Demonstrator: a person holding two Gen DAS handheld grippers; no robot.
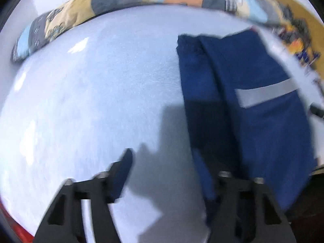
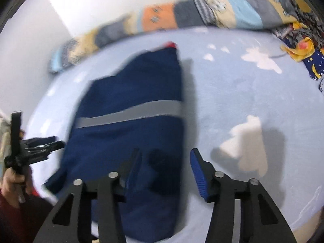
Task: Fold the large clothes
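We found no readable text, label, brand or number in either view. Both pictures were blurred, and the patterned fabrics showed only pictures, no letters we could make out.

The folded navy-blue fabric garment with a grey band (image 2: 129, 121) lies on the pale-blue bed sheet (image 2: 232, 101). Behind it, along the bed's far edge, runs the long patchwork cloth bolster (image 2: 182, 16) — at its right end sits a crumpled dark printed cloth (image 2: 303, 46). The left gripper (image 2: 40, 145) stands left of the garment, the right gripper (image 2: 165, 162) before it.
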